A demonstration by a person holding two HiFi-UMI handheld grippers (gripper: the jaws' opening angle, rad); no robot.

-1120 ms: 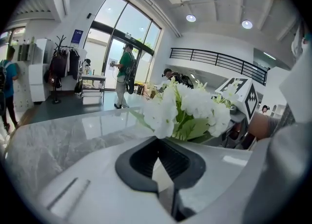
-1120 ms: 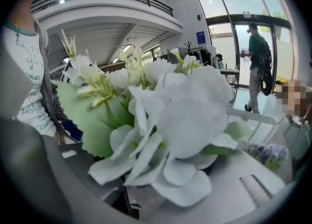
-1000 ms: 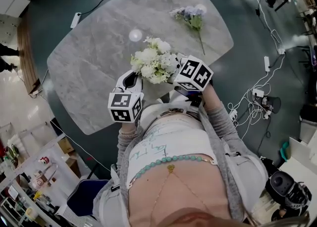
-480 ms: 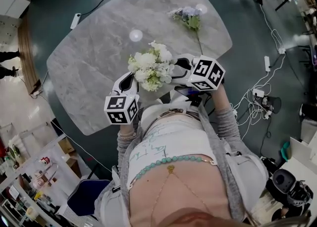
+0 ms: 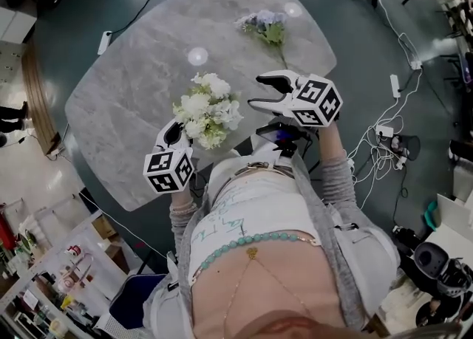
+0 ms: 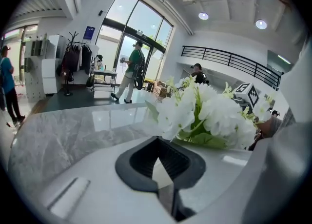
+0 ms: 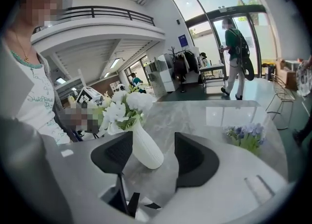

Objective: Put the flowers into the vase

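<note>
Risk now is a topple — white vase (image 7: 146,150) already crammed with white flowers (image 5: 201,108), right gripper (image 5: 256,88) gaping empty, left gripper (image 5: 171,132) pinched shut on nothing, purple flowers (image 5: 260,26) yet to squeeze in.

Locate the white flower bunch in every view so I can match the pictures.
Head view: white flower bunch, left of centre on the grey marble table.
Left gripper view: flower bunch right of centre, large and close.
Right gripper view: flower bunch left of centre, standing in a white ribbed vase.
Shared landmark: the marble table, in all three views.
</note>
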